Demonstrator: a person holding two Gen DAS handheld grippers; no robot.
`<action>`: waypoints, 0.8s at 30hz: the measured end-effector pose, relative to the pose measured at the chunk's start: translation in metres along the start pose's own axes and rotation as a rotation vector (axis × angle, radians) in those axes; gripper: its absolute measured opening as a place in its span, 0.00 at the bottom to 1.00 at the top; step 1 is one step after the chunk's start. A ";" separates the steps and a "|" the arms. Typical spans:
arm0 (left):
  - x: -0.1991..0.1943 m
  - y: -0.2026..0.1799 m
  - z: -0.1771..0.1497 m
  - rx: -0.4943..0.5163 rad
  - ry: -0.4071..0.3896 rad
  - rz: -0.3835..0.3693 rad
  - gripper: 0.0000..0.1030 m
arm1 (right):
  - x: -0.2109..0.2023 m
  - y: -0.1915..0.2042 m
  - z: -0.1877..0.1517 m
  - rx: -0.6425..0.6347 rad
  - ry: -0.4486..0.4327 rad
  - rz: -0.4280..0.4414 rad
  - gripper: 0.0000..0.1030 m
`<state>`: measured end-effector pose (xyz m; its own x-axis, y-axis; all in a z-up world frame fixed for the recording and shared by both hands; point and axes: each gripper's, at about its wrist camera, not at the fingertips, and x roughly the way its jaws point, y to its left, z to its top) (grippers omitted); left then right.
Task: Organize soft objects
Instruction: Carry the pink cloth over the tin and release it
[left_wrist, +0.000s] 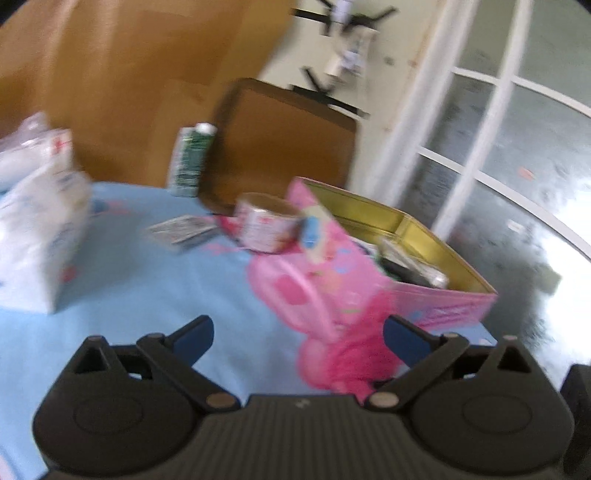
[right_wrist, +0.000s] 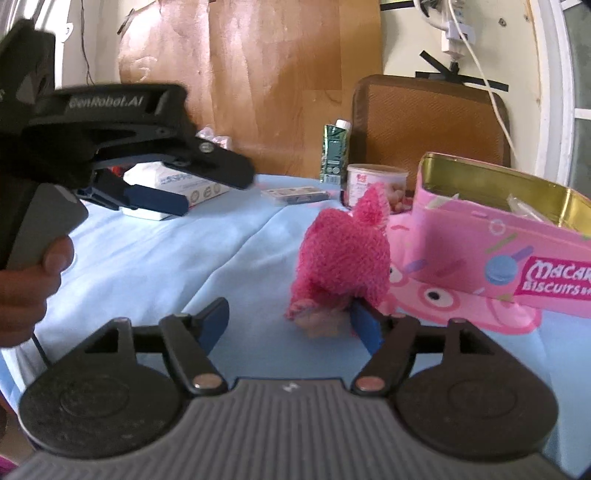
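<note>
Looking at this, we've got the pink plush toy (right_wrist: 345, 254) sitting on the blue cloth of the counter (right_wrist: 155, 266), right up against the open pink biscuit tin (right_wrist: 495, 240) and not in it yet. The right gripper (right_wrist: 291, 328) has its jaws spread, with the toy near the right-hand finger; we can't quite tell if that finger brushes the fuzz, but nothing is pinching it. The left gripper (right_wrist: 157, 197) has its jaws spread too and empty, held up over the far left of the counter near a white tissue pack (right_wrist: 177, 186). What worries us: the toy is off-centre in the right jaws, so closing from here would likely catch only an edge and let it flop out, or shove it into the tin and slide that around. The left wrist view is pretty smeared, so we're guessing a bit there. Both grippers tilt gently downward, and a hand (right_wrist: 26, 284) grips the left handle.
</note>
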<state>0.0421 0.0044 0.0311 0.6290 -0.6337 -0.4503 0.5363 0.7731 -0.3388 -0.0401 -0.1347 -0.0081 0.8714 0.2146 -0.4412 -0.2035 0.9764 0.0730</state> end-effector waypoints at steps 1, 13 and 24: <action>0.005 -0.008 0.001 0.022 0.006 -0.012 0.97 | -0.001 -0.002 0.000 0.003 0.002 -0.001 0.73; 0.037 -0.052 -0.013 0.199 0.086 -0.014 0.83 | -0.008 -0.043 -0.002 0.131 -0.001 -0.035 0.72; 0.032 -0.099 0.027 0.297 -0.020 -0.119 0.60 | -0.026 -0.039 0.013 0.083 -0.201 -0.062 0.44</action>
<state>0.0238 -0.0936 0.0723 0.5613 -0.7217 -0.4051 0.7456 0.6534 -0.1311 -0.0491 -0.1779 0.0118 0.9541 0.1467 -0.2610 -0.1162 0.9848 0.1287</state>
